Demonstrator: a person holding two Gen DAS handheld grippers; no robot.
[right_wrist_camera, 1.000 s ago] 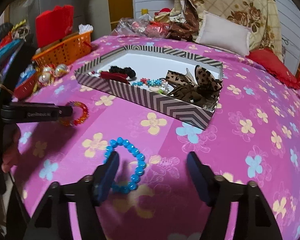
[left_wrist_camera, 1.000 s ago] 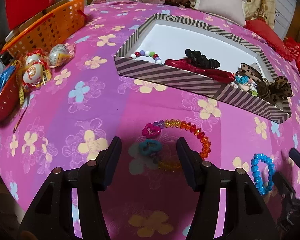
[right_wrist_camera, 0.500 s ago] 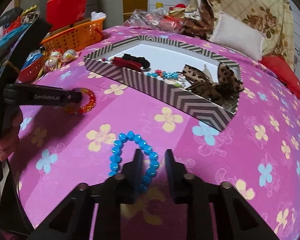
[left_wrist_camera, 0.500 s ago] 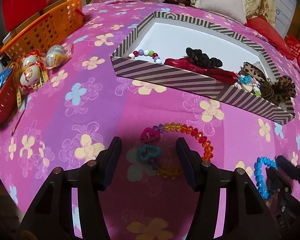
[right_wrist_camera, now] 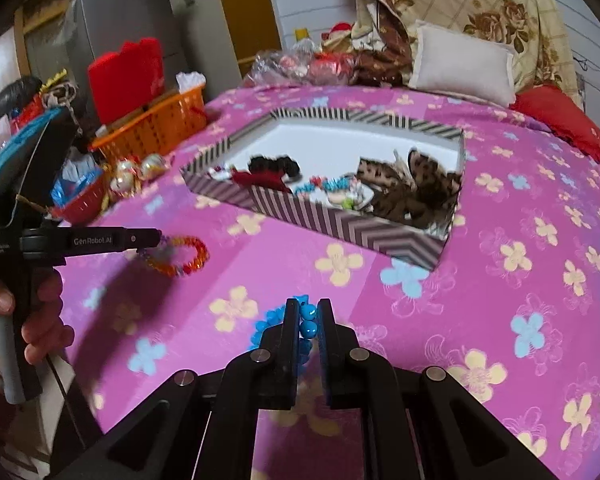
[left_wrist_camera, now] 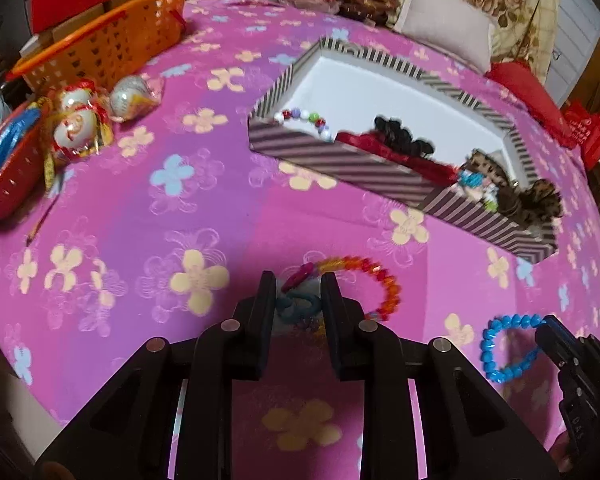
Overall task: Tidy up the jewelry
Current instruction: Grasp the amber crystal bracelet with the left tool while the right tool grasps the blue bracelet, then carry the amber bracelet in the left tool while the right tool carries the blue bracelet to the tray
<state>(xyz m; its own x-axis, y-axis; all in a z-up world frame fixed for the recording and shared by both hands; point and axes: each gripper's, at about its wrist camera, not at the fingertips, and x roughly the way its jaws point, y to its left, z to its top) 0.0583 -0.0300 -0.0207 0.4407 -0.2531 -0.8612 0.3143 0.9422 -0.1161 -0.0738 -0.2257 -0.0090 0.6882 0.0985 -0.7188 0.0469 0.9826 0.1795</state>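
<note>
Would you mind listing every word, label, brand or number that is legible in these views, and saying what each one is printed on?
"GenRobot.AI": white lettering on the side of the left gripper, in the right wrist view.
Small white print on the left gripper's round joint, same view: too small to read.
Embossed letters on the right gripper, left wrist view: too faint to read.
Sticker on the grey cabinet: blurred.

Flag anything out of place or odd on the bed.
Two bracelets lie outside the striped box: the orange bracelet in the left gripper and the blue bracelet in the right gripper. The other jewelry already sits in the box. Nothing looks spilled or damaged.
</note>
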